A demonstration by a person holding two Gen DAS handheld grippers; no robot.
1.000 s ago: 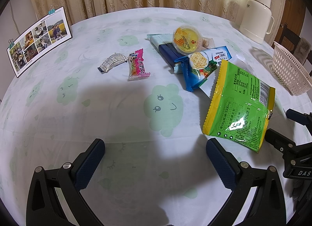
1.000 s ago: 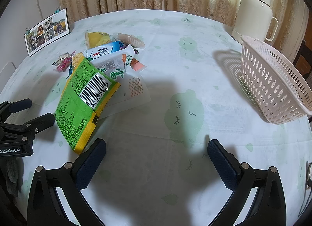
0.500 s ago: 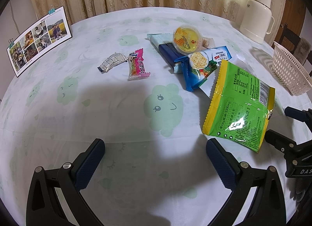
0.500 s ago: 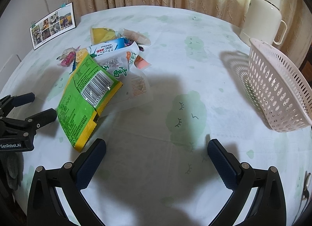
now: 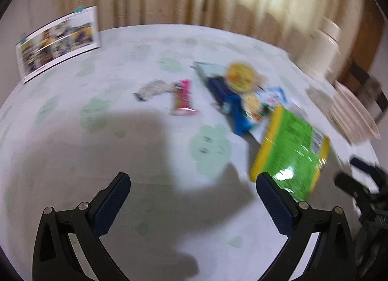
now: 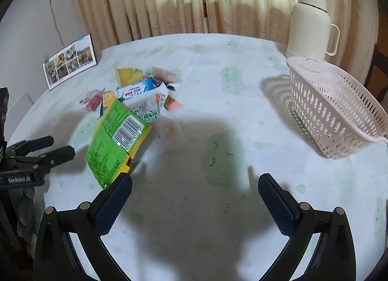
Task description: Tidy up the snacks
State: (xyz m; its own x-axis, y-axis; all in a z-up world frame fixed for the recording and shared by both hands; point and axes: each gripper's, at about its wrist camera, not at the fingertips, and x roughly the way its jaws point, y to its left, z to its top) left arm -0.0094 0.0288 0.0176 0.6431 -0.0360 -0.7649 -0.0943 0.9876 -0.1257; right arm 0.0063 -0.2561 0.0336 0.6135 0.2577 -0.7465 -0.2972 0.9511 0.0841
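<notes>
A pile of snacks lies on the round table: a big green and yellow bag (image 5: 291, 155) (image 6: 116, 140), a yellow jelly cup (image 5: 240, 77) (image 6: 127, 76), a blue and white packet (image 5: 271, 94) (image 6: 138, 88), a pink candy bar (image 5: 183, 97) (image 6: 93, 101) and a small silver wrapper (image 5: 152, 88). A white perforated basket (image 6: 334, 109) (image 5: 351, 113) stands at the right, nothing visible inside it. My left gripper (image 5: 192, 187) is open above bare cloth, its right finger close to the green bag. My right gripper (image 6: 195, 189) is open over the cloth between bag and basket.
A cream thermos jug (image 6: 310, 21) (image 5: 320, 48) stands behind the basket. A photo board (image 6: 70, 61) (image 5: 58, 38) leans at the table's far left edge. Curtains hang behind the table. The cloth (image 6: 218, 75) has green cloud prints. The left wrist view is motion-blurred.
Both cameras have tilted up and shifted, so the table sits lower in each view. The left wrist view has turned blurry from motion. The snacks and basket have not moved.
</notes>
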